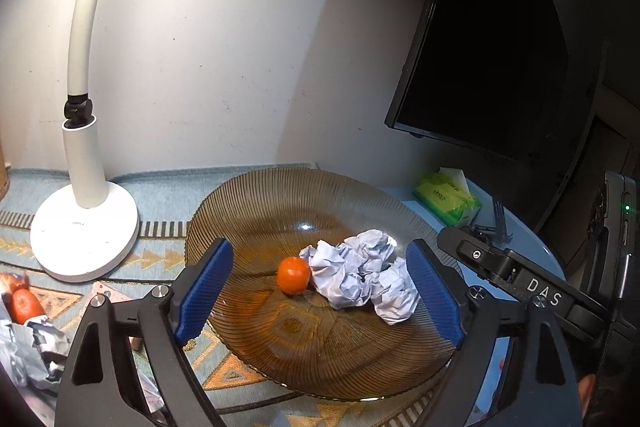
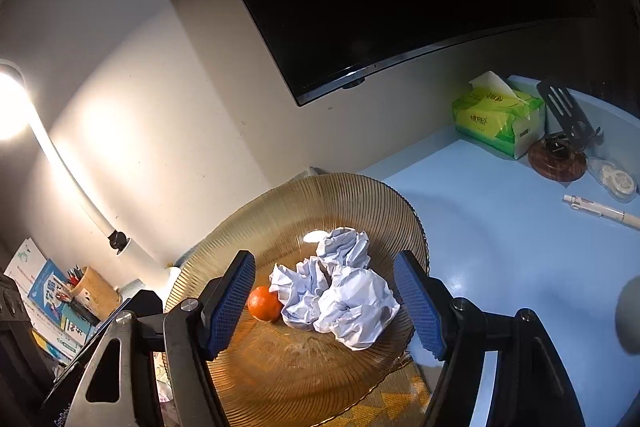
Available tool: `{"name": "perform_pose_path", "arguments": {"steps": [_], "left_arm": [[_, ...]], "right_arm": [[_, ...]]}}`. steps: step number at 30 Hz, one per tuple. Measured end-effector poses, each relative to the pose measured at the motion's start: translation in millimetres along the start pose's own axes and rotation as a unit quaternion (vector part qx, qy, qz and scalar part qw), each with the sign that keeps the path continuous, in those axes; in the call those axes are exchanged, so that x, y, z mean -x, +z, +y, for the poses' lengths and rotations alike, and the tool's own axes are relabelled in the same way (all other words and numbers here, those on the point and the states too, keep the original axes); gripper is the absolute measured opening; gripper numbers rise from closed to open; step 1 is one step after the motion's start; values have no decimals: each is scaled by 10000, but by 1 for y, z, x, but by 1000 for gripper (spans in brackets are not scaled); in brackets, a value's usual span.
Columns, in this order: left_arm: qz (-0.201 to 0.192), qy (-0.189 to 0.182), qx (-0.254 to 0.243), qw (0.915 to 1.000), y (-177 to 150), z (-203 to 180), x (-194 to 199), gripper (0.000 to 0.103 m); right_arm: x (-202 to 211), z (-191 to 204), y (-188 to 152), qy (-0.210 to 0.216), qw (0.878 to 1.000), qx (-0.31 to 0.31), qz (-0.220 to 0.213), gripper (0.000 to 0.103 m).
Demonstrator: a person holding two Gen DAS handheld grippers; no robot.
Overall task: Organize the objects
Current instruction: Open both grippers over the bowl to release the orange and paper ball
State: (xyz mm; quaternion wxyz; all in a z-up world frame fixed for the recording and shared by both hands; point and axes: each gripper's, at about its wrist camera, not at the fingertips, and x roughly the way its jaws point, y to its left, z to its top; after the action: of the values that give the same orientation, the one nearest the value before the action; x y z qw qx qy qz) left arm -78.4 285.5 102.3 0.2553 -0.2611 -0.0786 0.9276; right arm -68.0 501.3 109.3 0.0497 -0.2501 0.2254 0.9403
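A ribbed amber glass plate (image 1: 260, 199) (image 2: 360, 195) sits on a patterned cloth. On it lie a small orange mandarin (image 1: 294, 275) (image 2: 264, 303) and, touching its right side, a crumpled white paper (image 1: 360, 275) (image 2: 340, 295). My left gripper (image 1: 319, 247) hangs over the plate's near side with its blue pads (image 1: 204, 291) wide apart, nothing pressed between them. My right gripper (image 2: 324, 259) is open too, over the same plate, with mandarin and paper framed between its pads and touched by neither. Its black housing (image 1: 520, 275) shows at the right of the left wrist view.
A white desk lamp (image 1: 86, 227) stands left of the plate, and a dark monitor (image 1: 500, 47) hangs behind. A green tissue pack (image 2: 496, 119), wooden stand (image 2: 556, 159) and pen (image 2: 600, 213) lie on the blue tabletop (image 2: 500, 227). A foil bag with another mandarin (image 1: 26, 305) sits far left.
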Motion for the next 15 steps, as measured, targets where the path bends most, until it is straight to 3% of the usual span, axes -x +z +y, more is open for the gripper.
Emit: {"name": "perform_pose_path", "arguments": {"steps": [3, 8, 13, 15], "left_arm": [[-55, 233, -135, 9996, -3, -3, 0, 87], [-101, 47, -117, 9999, -3, -10, 16, 87], [-6, 49, -568, 9984, -11, -24, 66, 87], [13, -13, -730, 9973, -14, -23, 92, 87]], "right_arm": [[-1, 1, -1, 86, 9999, 42, -144, 70], [-7, -1, -4, 198, 9997, 79, -154, 70], [4, 2, -7, -209, 9990, 184, -345, 70], [18, 9, -9, -181, 9990, 140, -392, 70]]}}
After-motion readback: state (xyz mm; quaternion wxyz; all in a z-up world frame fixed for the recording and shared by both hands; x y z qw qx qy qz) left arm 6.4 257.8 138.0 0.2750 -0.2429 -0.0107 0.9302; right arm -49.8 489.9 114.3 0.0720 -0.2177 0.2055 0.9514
